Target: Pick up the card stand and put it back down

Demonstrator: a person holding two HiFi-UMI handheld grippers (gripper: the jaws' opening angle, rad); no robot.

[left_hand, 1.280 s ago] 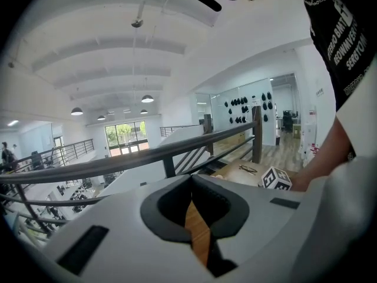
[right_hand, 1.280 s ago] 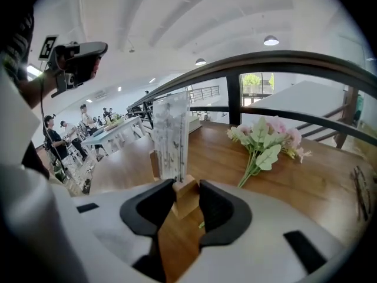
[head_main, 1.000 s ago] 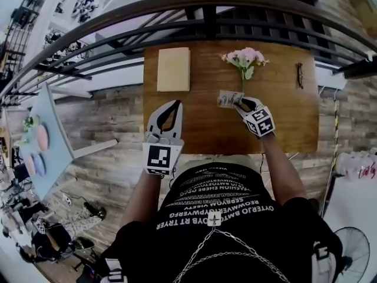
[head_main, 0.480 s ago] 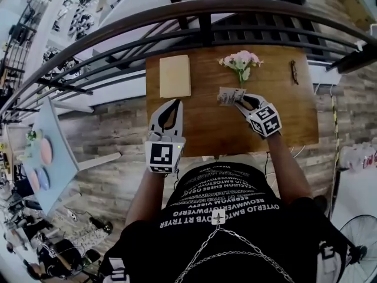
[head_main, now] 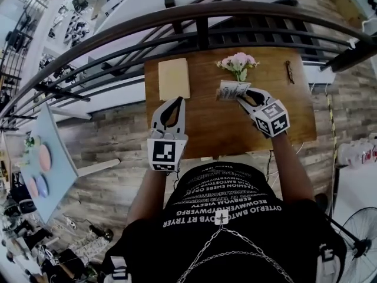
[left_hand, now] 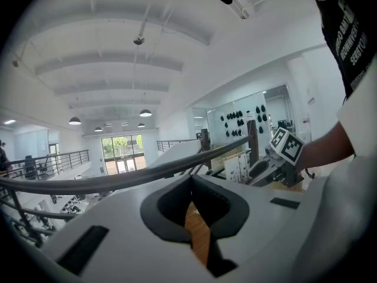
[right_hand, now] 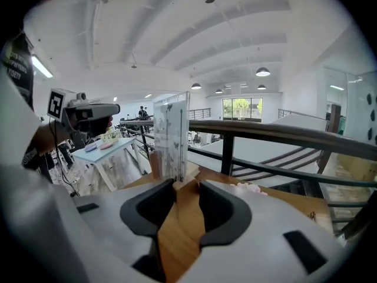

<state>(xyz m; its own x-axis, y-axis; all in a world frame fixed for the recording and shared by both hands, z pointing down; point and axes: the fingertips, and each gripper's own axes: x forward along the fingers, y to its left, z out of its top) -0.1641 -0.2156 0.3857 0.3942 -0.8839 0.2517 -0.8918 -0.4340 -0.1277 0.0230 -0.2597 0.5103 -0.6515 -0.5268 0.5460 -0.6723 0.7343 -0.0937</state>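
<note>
Wooden table (head_main: 218,125) beside a dark railing (head_main: 200,12), right gripper (head_main: 240,98) pinching the card stand (head_main: 231,89) by its base, stand over the table's far side near pink flowers (head_main: 237,62), left gripper (head_main: 175,102) pressed together, empty.

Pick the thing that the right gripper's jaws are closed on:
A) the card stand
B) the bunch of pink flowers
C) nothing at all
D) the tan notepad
A: in the right gripper view, the right gripper has its jaws pressed on the wooden base of the card stand, whose clear panel rises upright just ahead of them.
</note>
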